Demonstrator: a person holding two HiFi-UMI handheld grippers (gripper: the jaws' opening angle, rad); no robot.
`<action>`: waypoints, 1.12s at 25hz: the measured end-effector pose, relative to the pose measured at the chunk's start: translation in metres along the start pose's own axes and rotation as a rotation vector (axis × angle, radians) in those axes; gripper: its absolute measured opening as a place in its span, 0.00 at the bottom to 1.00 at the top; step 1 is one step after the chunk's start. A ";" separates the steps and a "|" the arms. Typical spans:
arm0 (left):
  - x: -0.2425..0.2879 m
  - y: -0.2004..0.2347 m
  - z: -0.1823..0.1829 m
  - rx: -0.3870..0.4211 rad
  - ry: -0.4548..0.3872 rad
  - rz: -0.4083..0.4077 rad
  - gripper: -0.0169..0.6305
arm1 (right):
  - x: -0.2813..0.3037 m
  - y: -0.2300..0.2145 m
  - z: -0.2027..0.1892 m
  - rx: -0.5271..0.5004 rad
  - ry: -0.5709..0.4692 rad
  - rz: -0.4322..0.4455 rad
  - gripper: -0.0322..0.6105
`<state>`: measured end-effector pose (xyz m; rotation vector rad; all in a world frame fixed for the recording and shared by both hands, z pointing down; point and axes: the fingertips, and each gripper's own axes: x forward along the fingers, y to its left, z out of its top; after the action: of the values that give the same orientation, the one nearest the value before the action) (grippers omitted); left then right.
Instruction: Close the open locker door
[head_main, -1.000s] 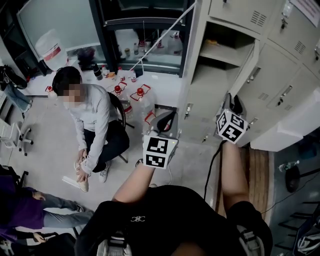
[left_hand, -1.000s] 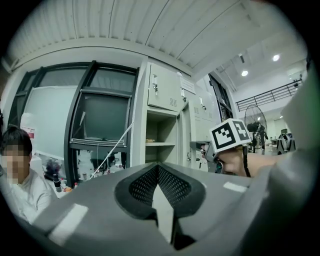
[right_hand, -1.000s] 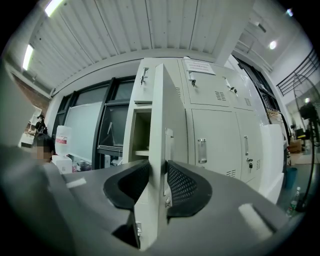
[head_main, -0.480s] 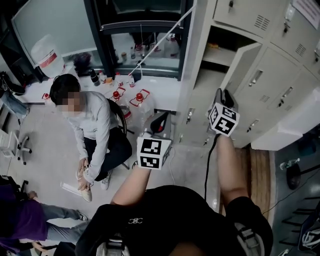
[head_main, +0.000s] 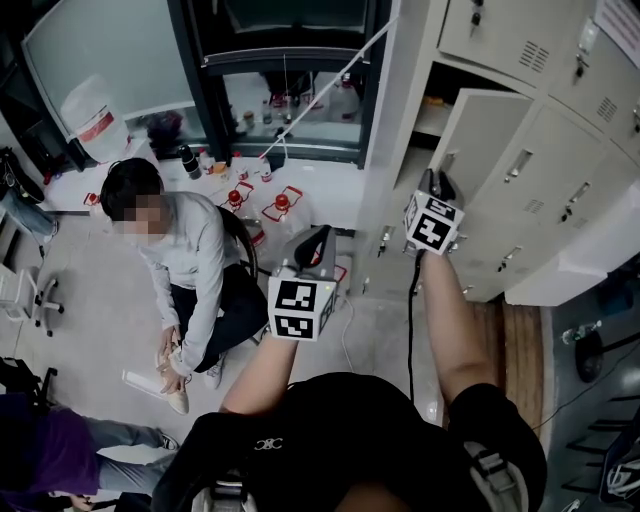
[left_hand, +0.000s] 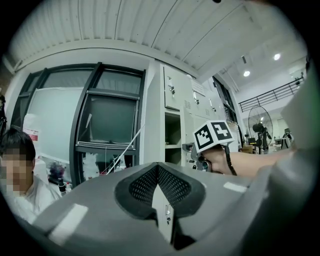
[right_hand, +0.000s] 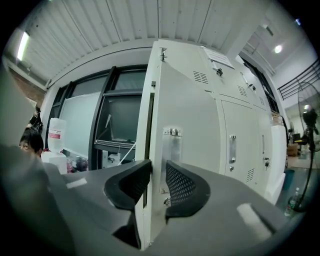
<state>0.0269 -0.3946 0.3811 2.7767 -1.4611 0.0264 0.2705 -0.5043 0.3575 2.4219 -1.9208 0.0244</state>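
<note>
Step in hand looks like swinging the locker door (head_main: 485, 135) shut: it stands partly open, angled before its compartment (head_main: 432, 118) in the bank of lockers, and the right tongs (head_main: 436, 182) have just been closing and sit clamped on its free edge. Next move calls for a steady push until it latches. Left tongs (head_main: 320, 238) are together, empty. Compartment shows a shelf with something small, too blurred to name
</note>
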 end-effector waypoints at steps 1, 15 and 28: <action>-0.001 0.003 0.000 0.002 -0.001 0.005 0.03 | 0.004 0.003 0.001 0.003 0.001 0.000 0.22; -0.016 0.042 0.003 0.027 0.001 0.098 0.03 | 0.070 0.028 0.003 -0.021 0.015 -0.001 0.21; -0.031 0.067 0.002 0.042 0.014 0.184 0.03 | 0.115 0.033 0.008 -0.010 0.004 0.040 0.19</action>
<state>-0.0459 -0.4076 0.3780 2.6576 -1.7267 0.0772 0.2645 -0.6237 0.3559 2.3749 -1.9623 0.0209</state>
